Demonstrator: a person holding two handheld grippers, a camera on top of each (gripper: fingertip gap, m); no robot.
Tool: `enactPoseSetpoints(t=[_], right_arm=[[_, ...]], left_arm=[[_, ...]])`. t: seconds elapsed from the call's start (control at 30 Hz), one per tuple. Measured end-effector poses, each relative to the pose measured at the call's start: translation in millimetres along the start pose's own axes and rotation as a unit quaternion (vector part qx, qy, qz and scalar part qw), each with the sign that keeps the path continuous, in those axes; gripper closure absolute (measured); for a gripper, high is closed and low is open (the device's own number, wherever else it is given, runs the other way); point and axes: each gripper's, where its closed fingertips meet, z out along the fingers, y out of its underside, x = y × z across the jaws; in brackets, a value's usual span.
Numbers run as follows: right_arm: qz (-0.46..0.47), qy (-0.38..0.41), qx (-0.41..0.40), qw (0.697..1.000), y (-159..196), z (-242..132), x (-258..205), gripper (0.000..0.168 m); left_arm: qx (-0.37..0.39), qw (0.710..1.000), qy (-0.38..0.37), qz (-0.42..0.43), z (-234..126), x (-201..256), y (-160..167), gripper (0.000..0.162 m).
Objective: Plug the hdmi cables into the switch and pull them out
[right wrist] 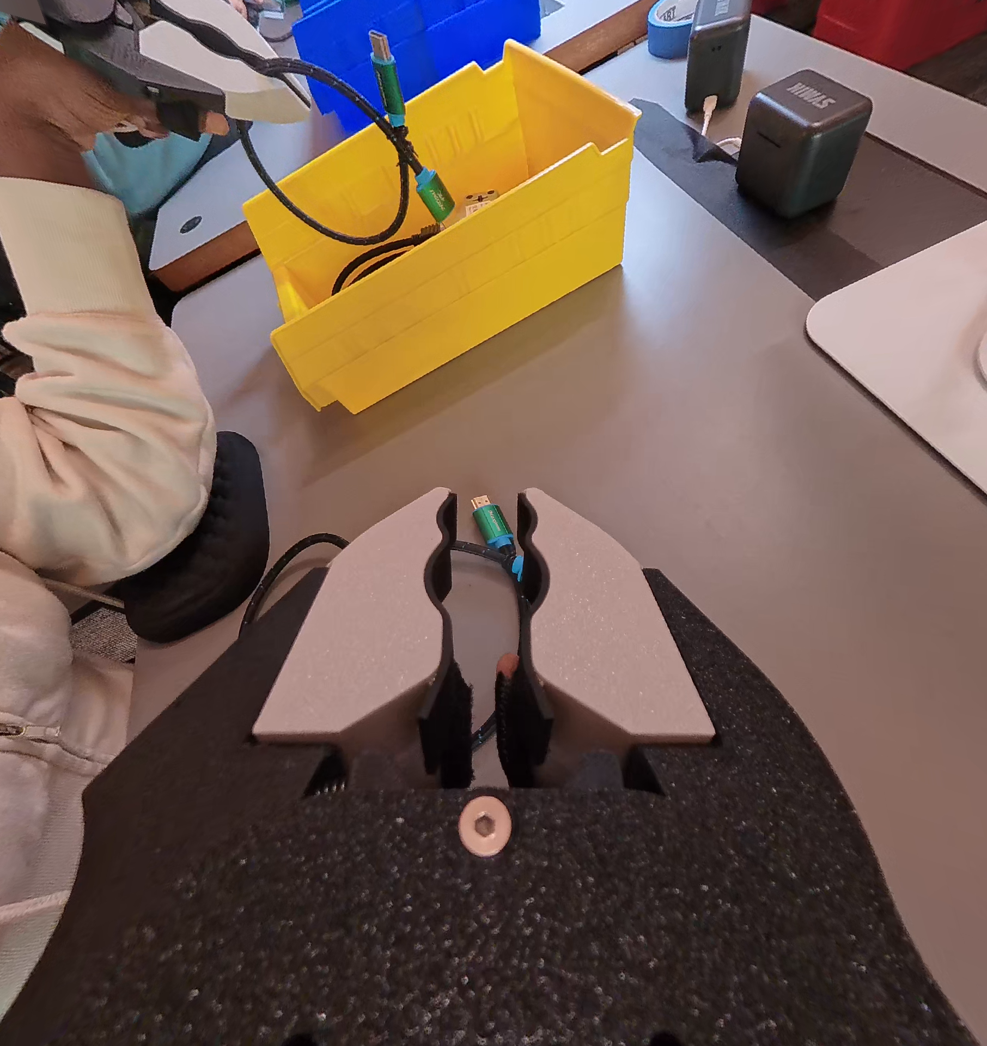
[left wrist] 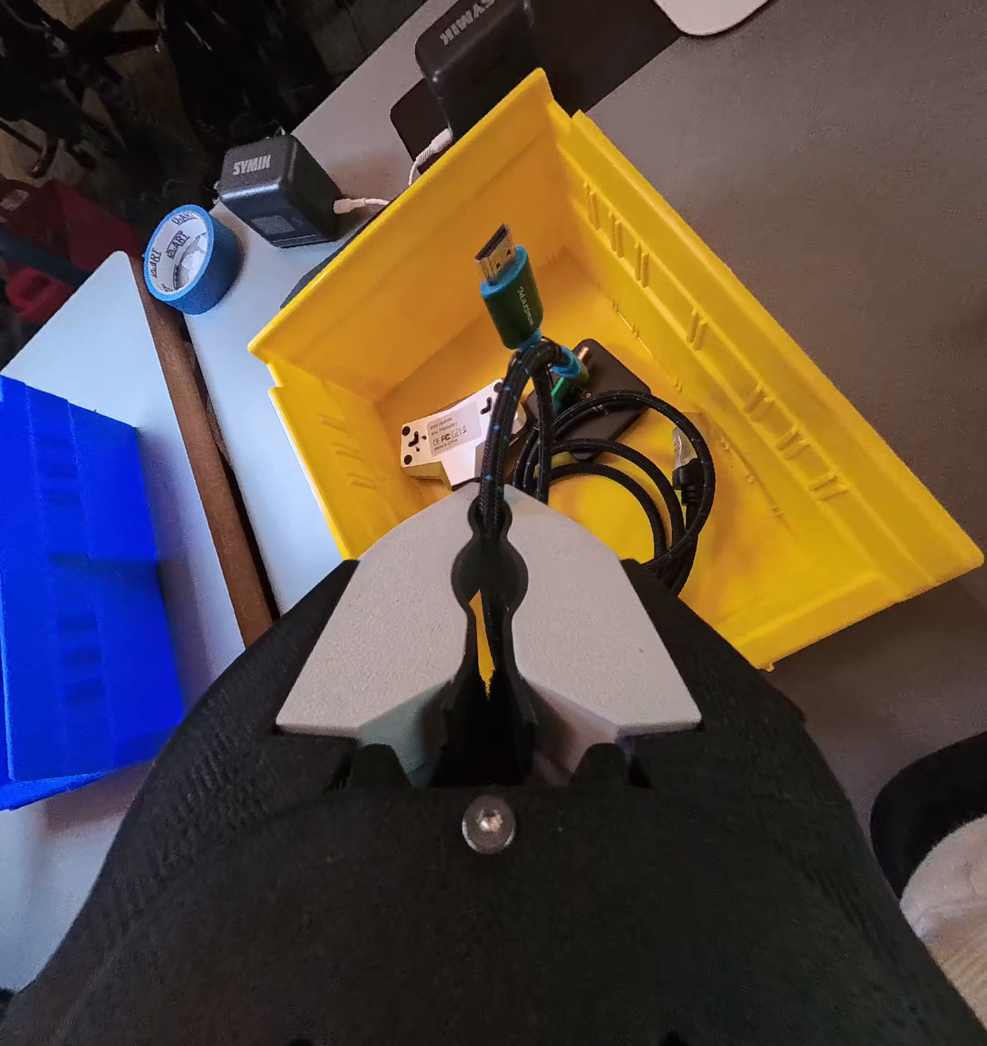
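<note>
My left gripper (left wrist: 494,504) is shut on a black braided HDMI cable (left wrist: 494,453) and holds it above the yellow bin (left wrist: 706,339). The cable's green plug (left wrist: 508,288) points up, and a second green plug (right wrist: 434,195) hangs down into the bin. The white switch (left wrist: 446,438) lies in the bin beside a black device (left wrist: 610,396) and coiled cable. The left gripper also shows in the right wrist view (right wrist: 279,73). My right gripper (right wrist: 485,509) is open low over the grey table. Another green HDMI plug (right wrist: 494,523) lies on the table between its fingers.
A blue bin (left wrist: 72,566) stands left of the yellow one. A blue tape roll (left wrist: 191,260) and dark charger blocks (right wrist: 802,141) sit behind it. A white pad (right wrist: 921,351) lies at the right. A person's cream sleeve (right wrist: 84,424) is at the left. The tips of one gripper are about 35 cm away from the tips of the other. The black device (left wrist: 610,396) lies around 15 cm away from my left fingertips. My left tips are roughly 15 cm from the white switch (left wrist: 446,438).
</note>
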Motion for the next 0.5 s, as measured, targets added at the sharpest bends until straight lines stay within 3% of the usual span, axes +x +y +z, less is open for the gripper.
enactPoseSetpoints(t=[0.2,0.3,0.5], right_arm=[[0.002,0.001,-0.001,1.0,1,-1,1,0.148],[0.003,0.003,0.0,1.0,1,-1,2,0.148],[0.002,0.004,-0.001,1.0,1,-2,2,0.148]], left_arm=[[-0.036,0.997,0.071,-0.01,1,24,13,0.162],[-0.076,0.985,0.156,-0.021,5,52,26,0.152],[-0.059,0.966,0.25,-0.039,3,80,16,0.133]])
